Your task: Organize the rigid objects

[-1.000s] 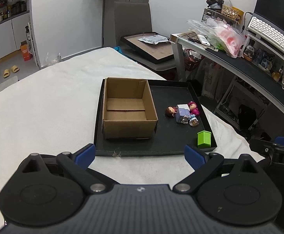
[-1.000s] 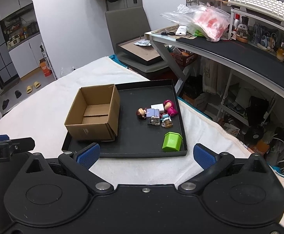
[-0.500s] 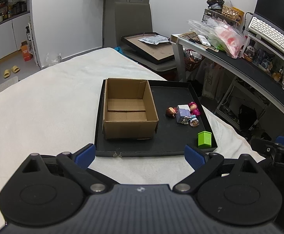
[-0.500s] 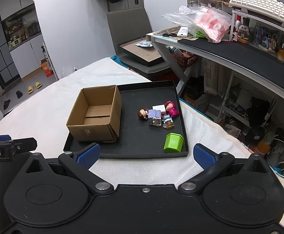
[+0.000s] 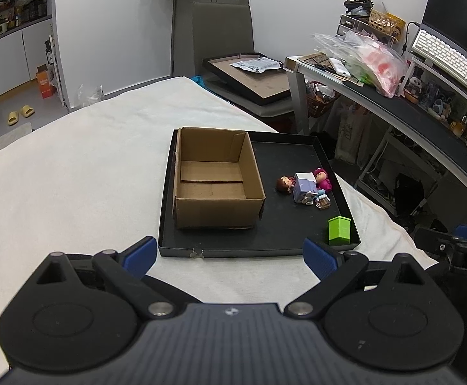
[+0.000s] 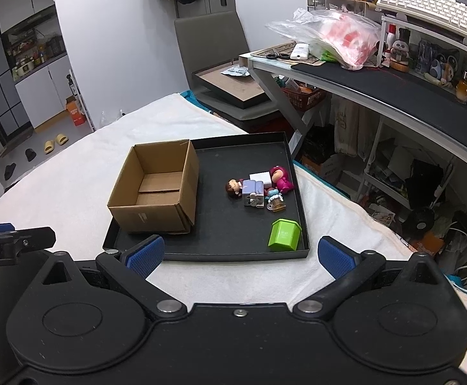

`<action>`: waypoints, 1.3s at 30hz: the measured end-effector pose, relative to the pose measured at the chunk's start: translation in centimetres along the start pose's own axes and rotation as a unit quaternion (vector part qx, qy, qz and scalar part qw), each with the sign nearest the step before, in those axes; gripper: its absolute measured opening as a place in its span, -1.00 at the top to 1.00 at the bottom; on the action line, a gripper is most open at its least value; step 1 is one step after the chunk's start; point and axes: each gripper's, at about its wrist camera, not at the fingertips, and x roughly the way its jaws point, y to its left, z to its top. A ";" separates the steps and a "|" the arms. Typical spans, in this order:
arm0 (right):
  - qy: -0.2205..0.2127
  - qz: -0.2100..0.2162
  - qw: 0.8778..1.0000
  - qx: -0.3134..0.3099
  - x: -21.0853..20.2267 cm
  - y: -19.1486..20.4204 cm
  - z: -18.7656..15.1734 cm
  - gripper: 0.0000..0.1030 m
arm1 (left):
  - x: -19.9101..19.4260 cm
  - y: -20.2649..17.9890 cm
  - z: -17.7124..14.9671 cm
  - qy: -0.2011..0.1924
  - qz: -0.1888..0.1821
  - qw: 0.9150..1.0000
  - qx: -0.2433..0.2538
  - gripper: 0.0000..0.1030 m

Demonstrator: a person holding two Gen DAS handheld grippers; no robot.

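Nothing sorted yet: your open brown cardboard box sits empty at 9 o'clock on the shallow black tray, the small toy figures and green plastic block lie loose at 3, and both left tongs and right tongs hang wide, holding nothing.

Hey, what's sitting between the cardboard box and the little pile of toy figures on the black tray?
Nothing: only bare black tray floor separates the cardboard box from the toy figures. The right wrist view shows that strip most clearly.
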 end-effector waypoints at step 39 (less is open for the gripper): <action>0.014 -0.030 0.996 0.084 10.7 -2.8 -0.1 -1.00 | 10.0 3.4 3.7 0.053 0.019 0.998 -0.024 -0.88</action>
